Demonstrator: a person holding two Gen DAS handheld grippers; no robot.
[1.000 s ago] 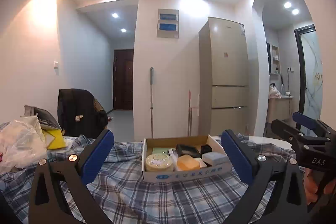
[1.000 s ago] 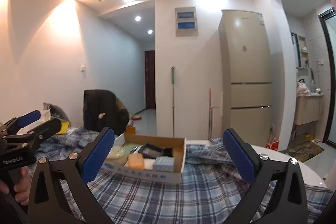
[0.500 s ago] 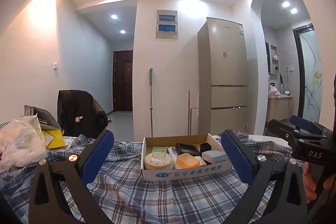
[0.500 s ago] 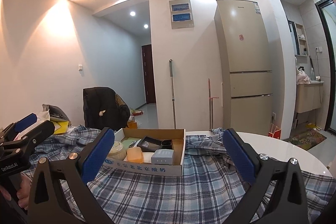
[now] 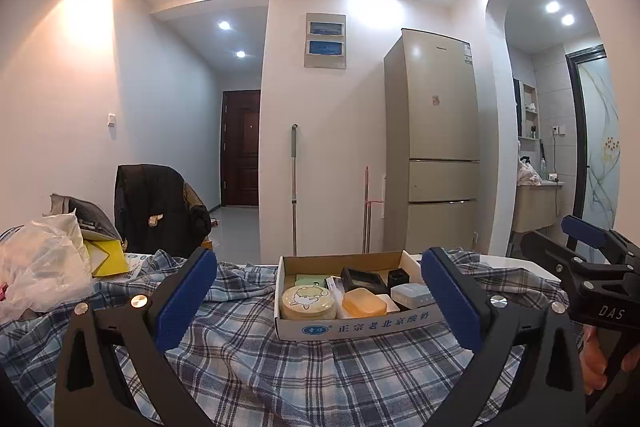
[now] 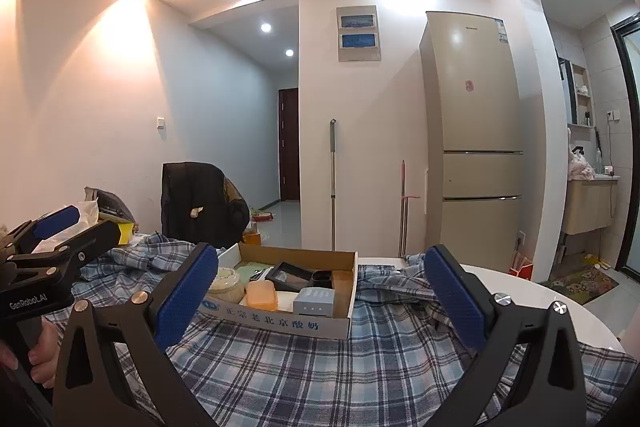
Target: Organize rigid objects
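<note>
A shallow cardboard box (image 5: 352, 327) (image 6: 280, 321) sits on a blue plaid cloth in front of both grippers. Inside lie a round cream tin (image 5: 308, 302) (image 6: 226, 282), an orange soap-like block (image 5: 364, 302) (image 6: 262, 295), a pale blue-grey box (image 5: 412, 294) (image 6: 314, 301), a black square tray (image 5: 362, 279) (image 6: 290, 277) and a green flat item (image 5: 310, 279). My left gripper (image 5: 318, 291) is open, short of the box, nothing between its blue pads. My right gripper (image 6: 320, 291) is open too, likewise short of the box.
The plaid cloth (image 5: 256, 359) covers a round white table (image 6: 512, 291). A white plastic bag (image 5: 40, 267) and a yellow item (image 5: 106, 257) lie at the left. A chair with a black jacket (image 5: 154, 207) stands behind. A fridge (image 5: 434, 143) and mop handles stand farther back.
Both cameras have tipped slightly, so the box sits a little higher and clearer in view. Both grippers stay open and empty.
</note>
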